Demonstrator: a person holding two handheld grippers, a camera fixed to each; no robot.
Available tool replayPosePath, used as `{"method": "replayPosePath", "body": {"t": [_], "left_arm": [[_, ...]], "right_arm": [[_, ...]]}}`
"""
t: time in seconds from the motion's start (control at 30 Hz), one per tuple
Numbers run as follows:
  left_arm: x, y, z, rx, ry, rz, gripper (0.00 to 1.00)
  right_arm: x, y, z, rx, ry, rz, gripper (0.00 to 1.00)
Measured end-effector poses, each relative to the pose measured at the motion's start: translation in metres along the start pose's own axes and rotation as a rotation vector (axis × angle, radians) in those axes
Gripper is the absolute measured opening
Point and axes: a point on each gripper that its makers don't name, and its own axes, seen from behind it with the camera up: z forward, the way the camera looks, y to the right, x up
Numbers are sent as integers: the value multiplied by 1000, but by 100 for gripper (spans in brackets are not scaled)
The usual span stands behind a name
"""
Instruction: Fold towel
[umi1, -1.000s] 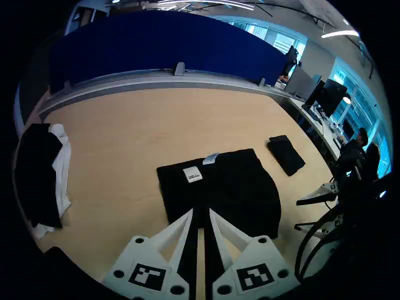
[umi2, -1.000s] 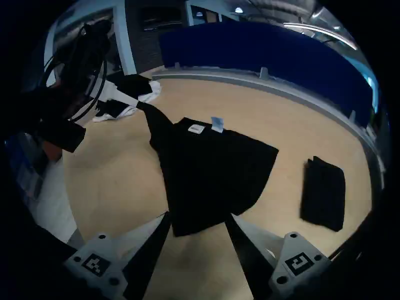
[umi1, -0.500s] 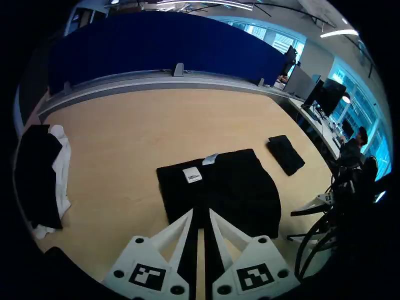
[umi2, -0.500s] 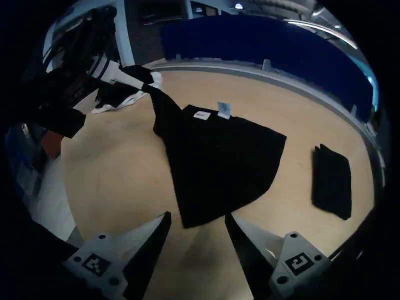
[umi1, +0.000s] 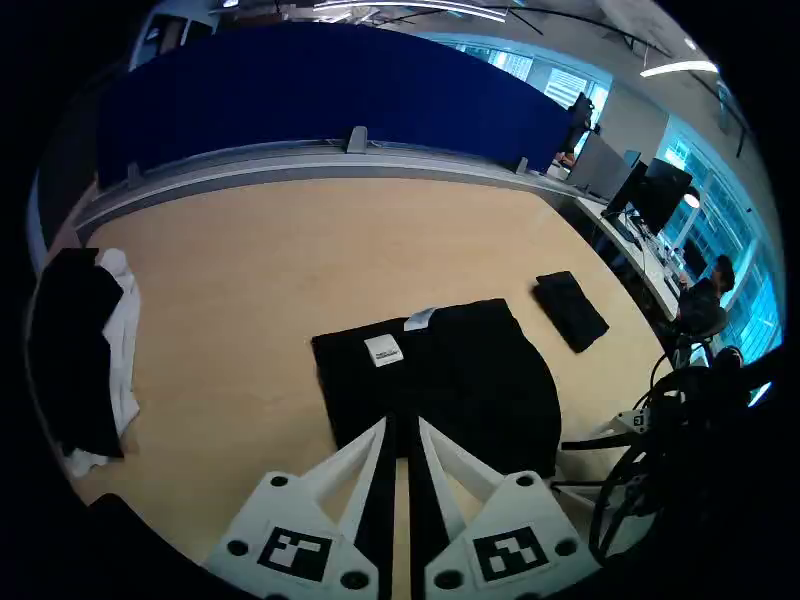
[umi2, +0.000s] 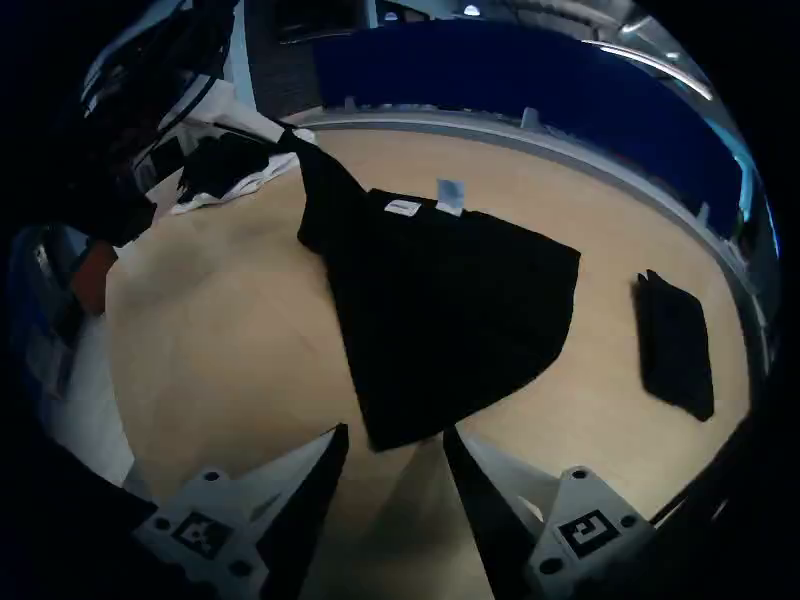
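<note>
At the left edge of the bench (umi1: 250, 260) lies a heap of black and white cloths (umi1: 85, 350). The left gripper (umi1: 403, 425) has its fingers pinched together on one near corner of the black towel (umi1: 470, 370), which is spread mid-bench. The right gripper (umi2: 393, 440) holds its fingers apart either side of the other near corner. I'd say this is the grab before the first fold: clamp there, then carry both corners across. The white label (umi1: 384, 349) is too small to read. A folded dark cloth (umi1: 570, 310) lies to the right.
</note>
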Motion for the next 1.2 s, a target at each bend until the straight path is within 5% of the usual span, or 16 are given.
{"method": "replayPosePath", "body": {"t": [0.67, 1.2], "left_arm": [[-5, 2, 0, -3, -5, 5, 7], [-8, 4, -3, -7, -9, 5, 7]], "right_arm": [[-7, 4, 6, -37, -2, -6, 21], [6, 14, -9, -9, 23, -3, 14]]}}
